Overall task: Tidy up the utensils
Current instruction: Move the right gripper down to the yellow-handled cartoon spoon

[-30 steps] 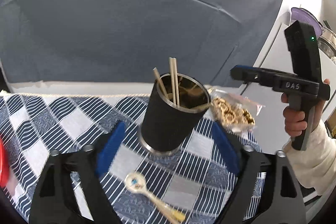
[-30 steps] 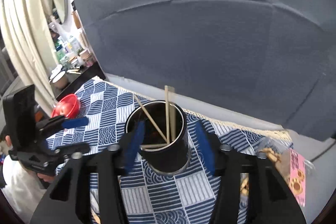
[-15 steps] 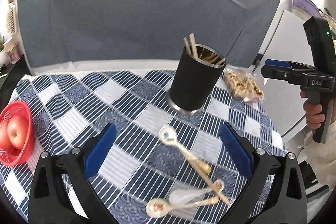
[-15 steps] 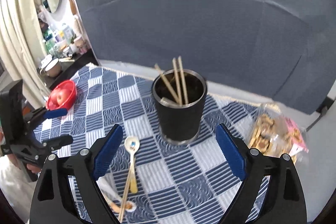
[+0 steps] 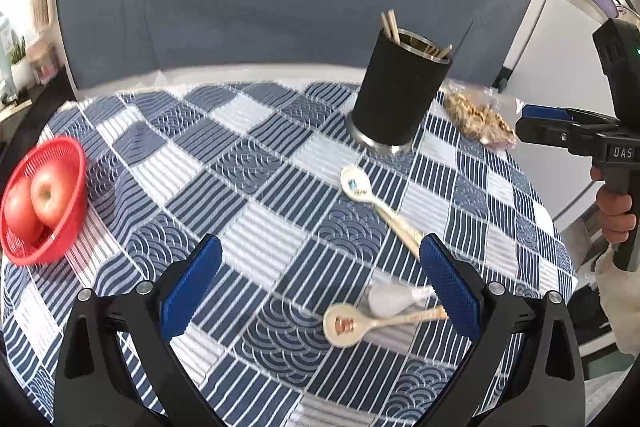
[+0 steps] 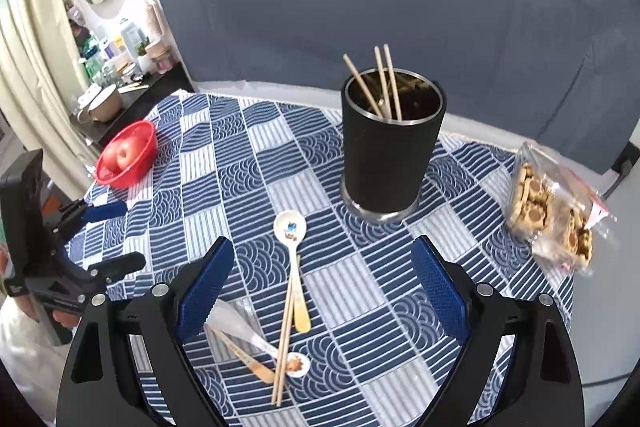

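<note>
A black utensil cup [image 5: 400,91] [image 6: 390,151] stands on the checked tablecloth with a few chopsticks [image 6: 384,83] in it. Loose on the cloth lie a white patterned spoon [image 5: 370,201] [image 6: 294,247], a chopstick [image 6: 285,331], a second patterned spoon [image 5: 360,323] [image 6: 276,363] and a clear plastic spoon [image 5: 390,299] [image 6: 236,323]. My left gripper [image 5: 320,291] is open and empty above the near cloth; it also shows in the right wrist view [image 6: 116,235]. My right gripper [image 6: 320,291] is open and empty above the loose utensils; it shows at the right in the left wrist view [image 5: 556,125].
A red basket [image 5: 60,155] [image 6: 148,141] with apples sits at the table's left edge. A clear bag of cookies [image 5: 476,119] [image 6: 556,211] lies right of the cup. A grey backdrop stands behind the table. A shelf with bottles and bowls [image 6: 112,83] is at the far left.
Both grippers have pulled back and up from the cup, which now looks smaller and farther. The loose spoons and the red basket have come into view.
</note>
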